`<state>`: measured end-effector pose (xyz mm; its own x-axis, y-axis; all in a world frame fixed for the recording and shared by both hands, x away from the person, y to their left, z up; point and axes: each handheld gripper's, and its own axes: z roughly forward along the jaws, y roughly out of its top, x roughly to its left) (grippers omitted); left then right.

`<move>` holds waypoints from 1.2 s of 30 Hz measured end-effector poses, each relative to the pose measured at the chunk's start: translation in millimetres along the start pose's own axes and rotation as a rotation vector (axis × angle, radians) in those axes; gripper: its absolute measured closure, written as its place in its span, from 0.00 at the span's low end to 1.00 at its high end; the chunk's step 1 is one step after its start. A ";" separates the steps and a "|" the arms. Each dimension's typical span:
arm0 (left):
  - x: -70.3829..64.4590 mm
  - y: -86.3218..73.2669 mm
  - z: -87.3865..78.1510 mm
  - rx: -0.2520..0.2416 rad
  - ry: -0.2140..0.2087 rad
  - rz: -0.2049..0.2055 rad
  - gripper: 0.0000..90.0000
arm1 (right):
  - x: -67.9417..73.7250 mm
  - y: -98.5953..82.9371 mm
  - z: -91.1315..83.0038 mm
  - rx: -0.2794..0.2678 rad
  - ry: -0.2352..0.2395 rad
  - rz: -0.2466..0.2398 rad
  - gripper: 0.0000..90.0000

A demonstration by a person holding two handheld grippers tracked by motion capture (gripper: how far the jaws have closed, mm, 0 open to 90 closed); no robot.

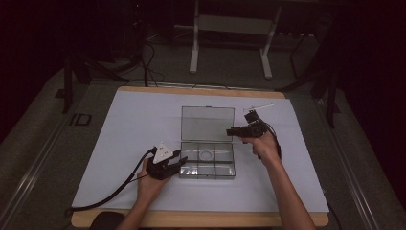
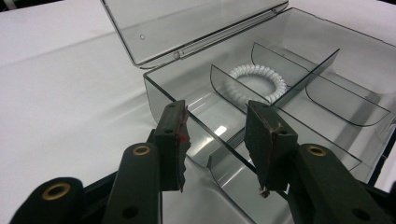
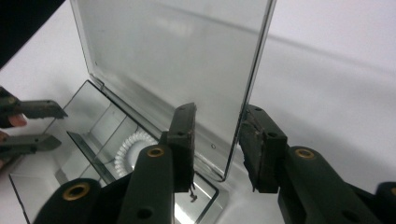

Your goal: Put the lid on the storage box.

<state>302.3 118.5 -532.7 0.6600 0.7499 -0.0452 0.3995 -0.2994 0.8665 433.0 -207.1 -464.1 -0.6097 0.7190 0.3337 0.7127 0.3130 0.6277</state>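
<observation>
Lid [image 3: 173, 60] of the clear box [image 1: 208, 165] stands open at mid-table; your right gripper [image 3: 217, 140] straddles its edge, jaws apart. Close them gently while the left gripper [image 2: 215, 140], jaws wide, steadies the box wall.

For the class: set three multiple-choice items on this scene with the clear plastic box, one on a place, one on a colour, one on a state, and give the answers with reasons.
1. Where does the coiled ring lie?
A. in a middle compartment of the clear plastic divided box
B. on the white table cover
C. in the left gripper

2. What colour is the ring?
A. red
B. white
C. black

3. How does the box's hinged lid stand?
A. shut
B. taken off
C. raised open

Answers: 1 A, as curved dividers flank it on both sides in the left gripper view. 2 B, as its coils show white against the grey plastic. 3 C, as it stands up from the hinge, its edge between the jaws of the right gripper.
</observation>
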 end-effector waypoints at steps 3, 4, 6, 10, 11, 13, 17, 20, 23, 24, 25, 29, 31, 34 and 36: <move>0.1 0.0 -0.1 0.001 0.001 0.002 0.67 | 4.8 -2.1 -4.0 -0.004 -0.015 -0.036 0.78; 0.1 0.0 -0.1 0.002 0.001 0.003 0.67 | 6.2 -2.8 -5.2 -0.007 -0.019 -0.046 0.78; 0.0 0.0 -0.1 0.001 0.001 0.002 0.67 | 8.6 -4.5 -7.2 -0.011 -0.030 -0.064 0.80; 0.0 0.0 -0.1 0.001 0.001 0.001 0.67 | 14.6 -7.2 -9.1 -0.015 -0.057 -0.107 0.80; 0.0 -0.1 -0.1 0.001 0.001 0.000 0.67 | 16.4 -7.8 -9.4 -0.017 -0.066 -0.117 0.80; 0.0 0.0 -0.1 0.001 0.001 0.000 0.67 | 19.7 -9.0 -9.9 -0.018 -0.085 -0.138 0.81; 0.0 0.0 -0.1 0.002 0.001 -0.001 0.67 | 26.1 -11.8 -12.4 -0.020 -0.116 -0.168 0.81; -0.1 0.1 0.0 0.001 0.001 -0.005 0.67 | 29.2 -14.8 -14.2 -0.028 -0.122 -0.179 0.81; 0.1 0.1 0.0 0.001 0.002 -0.005 0.67 | 29.9 -18.2 -15.5 -0.038 -0.119 -0.182 0.80; 0.3 0.3 0.0 0.000 0.000 -0.005 0.67 | 30.0 -19.3 -16.1 -0.037 -0.117 -0.178 0.80; 0.7 0.4 -0.1 0.002 -0.002 -0.005 0.67 | 29.5 -20.5 -16.4 -0.042 -0.113 -0.179 0.80; 2.3 1.1 0.0 0.002 -0.011 -0.009 0.67 | 29.5 -24.2 -17.2 -0.050 -0.106 -0.172 0.80; 3.5 1.7 -0.3 0.005 -0.015 -0.008 0.67 | 30.4 -25.2 -17.7 -0.051 -0.109 -0.174 0.80; 3.6 2.6 -1.1 -0.003 -0.017 -0.015 0.67 | 31.0 -26.8 -18.2 -0.050 -0.104 -0.171 0.80; 4.6 3.8 -2.7 -0.004 -0.019 -0.016 0.67 | 30.7 -28.0 -18.5 -0.053 -0.102 -0.173 0.79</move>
<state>305.2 122.3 -528.2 0.6658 0.7430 -0.0682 0.4070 -0.2851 0.8678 387.9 -205.2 -458.4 -0.6813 0.7172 0.1465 0.5794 0.4061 0.7067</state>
